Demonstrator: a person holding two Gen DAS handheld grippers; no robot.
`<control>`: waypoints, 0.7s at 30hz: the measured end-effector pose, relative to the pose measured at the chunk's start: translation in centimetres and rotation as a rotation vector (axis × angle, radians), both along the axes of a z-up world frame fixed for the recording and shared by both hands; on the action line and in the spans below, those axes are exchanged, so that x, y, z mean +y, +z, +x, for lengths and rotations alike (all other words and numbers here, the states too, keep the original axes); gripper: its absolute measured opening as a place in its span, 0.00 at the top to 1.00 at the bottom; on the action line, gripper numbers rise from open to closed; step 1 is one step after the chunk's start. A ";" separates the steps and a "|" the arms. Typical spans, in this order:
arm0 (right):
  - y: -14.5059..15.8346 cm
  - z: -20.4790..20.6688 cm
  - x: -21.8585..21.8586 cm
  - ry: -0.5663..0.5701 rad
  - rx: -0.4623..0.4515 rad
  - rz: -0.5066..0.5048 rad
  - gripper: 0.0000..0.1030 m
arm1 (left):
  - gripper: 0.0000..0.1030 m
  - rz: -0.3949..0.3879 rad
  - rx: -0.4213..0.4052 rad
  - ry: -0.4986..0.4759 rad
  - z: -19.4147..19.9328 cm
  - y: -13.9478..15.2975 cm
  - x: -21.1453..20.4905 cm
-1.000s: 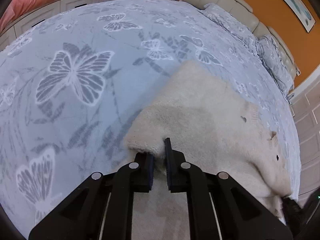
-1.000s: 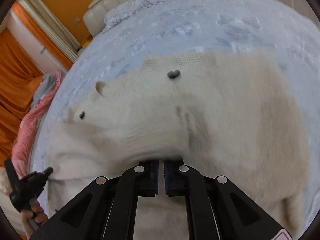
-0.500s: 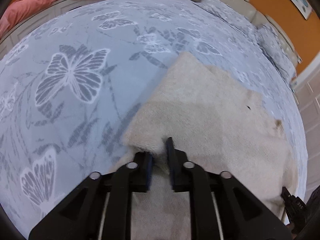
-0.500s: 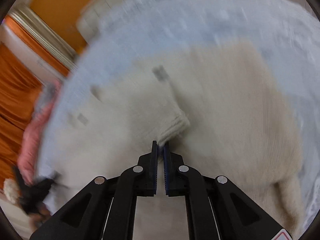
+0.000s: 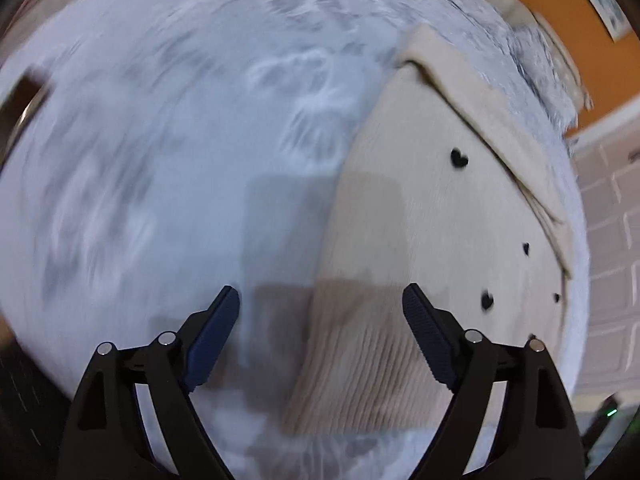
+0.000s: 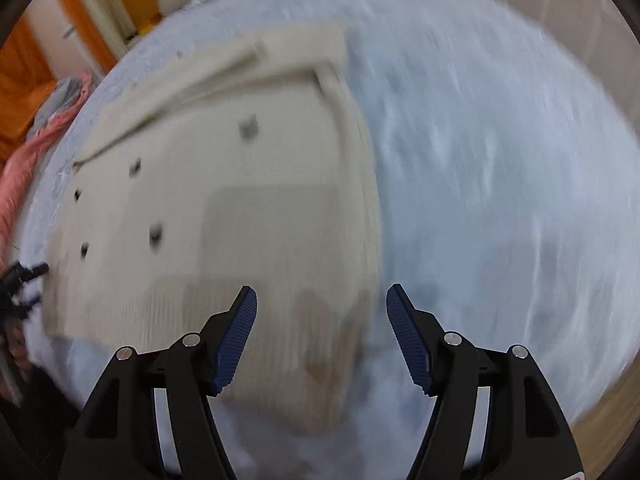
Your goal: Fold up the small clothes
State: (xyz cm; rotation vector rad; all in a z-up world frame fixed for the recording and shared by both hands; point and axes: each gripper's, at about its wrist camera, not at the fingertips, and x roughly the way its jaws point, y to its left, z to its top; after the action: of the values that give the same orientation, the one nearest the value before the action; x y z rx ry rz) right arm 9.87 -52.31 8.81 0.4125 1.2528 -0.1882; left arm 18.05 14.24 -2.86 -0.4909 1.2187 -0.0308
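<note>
A small cream knit sweater [image 5: 436,216] with black heart-shaped marks lies flat on the bed, folded, its ribbed hem toward me. My left gripper [image 5: 320,300] hangs over the sweater's left hem corner, jaws opening, with nothing pinched between them. In the right wrist view the same sweater [image 6: 256,216] fills the left half. My right gripper [image 6: 322,298] hovers over its right hem corner, jaws opening too, pads off the cloth. Both views are motion-blurred.
The bed carries a pale blue cover [image 5: 160,160] with butterfly prints. A padded headboard and orange wall [image 5: 600,72] stand at the far end. Pink and grey bedding [image 6: 44,128] is piled at the left. Wooden floor [image 6: 600,412] shows beyond the bed's right edge.
Both grippers let go of the sweater's folded edge and spread wide, then drew back toward the hem. The sweater now lies flat with the heart side up.
</note>
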 end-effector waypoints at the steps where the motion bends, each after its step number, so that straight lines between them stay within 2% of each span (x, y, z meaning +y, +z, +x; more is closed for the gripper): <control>1: -0.6 -0.8 0.2 -0.037 0.004 0.072 0.35 | 0.15 -0.003 0.008 0.005 -0.5 0.1 -0.3; 2: -1.2 -1.0 0.4 -0.063 0.000 0.150 0.35 | 0.11 -0.007 0.014 0.001 -0.6 0.1 -0.6; 3: -2.0 -0.8 0.6 -0.099 -0.007 0.221 0.34 | 0.11 0.001 0.020 -0.016 -0.6 0.0 -1.4; 4: -2.1 -0.6 0.9 -0.124 -0.016 0.220 0.34 | 0.11 0.026 0.026 -0.031 -0.6 -0.1 -2.0; 5: -2.0 0.0 1.3 -0.123 -0.042 0.213 0.35 | 0.19 0.082 0.036 -0.062 -0.2 -0.2 -2.8; 6: -1.8 0.8 1.6 -0.116 -0.058 0.221 0.60 | 0.30 0.130 0.045 -0.091 0.2 0.1 -3.3; 7: -1.7 1.4 1.7 -0.119 -0.062 0.247 0.88 | 0.67 0.139 0.040 -0.123 0.5 0.5 -3.5; 8: -1.2 1.8 1.3 -0.150 -0.088 0.313 0.89 | 0.92 0.107 0.042 -0.158 0.7 0.9 -3.6; 10: 1.2 1.8 1.2 -0.153 -0.176 0.329 0.90 | 0.94 0.046 0.039 -0.148 0.5 2.6 -2.9; 12: 4.1 1.1 1.6 -0.112 -0.234 0.287 0.91 | 0.94 0.051 -0.010 -0.164 -0.4 5.0 -2.4; 15: 7.4 -1.3 2.2 -0.061 -0.261 0.210 0.92 | 0.95 0.024 -0.068 -0.198 -3.4 8.4 -1.8; 18: 8.8 -4.4 2.0 -0.063 -0.241 0.200 0.92 | 0.95 0.028 -0.075 -0.219 -7.4 10.2 -1.2; 21: 9.0 -9.4 2.0 -0.021 -0.174 0.189 0.92 | 0.95 0.000 -0.016 -0.237 -12.5 10.9 0.2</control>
State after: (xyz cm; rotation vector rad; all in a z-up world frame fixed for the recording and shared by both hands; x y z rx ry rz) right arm 0.47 -50.30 17.82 0.5925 1.0982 -0.0501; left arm 5.53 14.44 8.00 -0.3433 1.2563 -0.2358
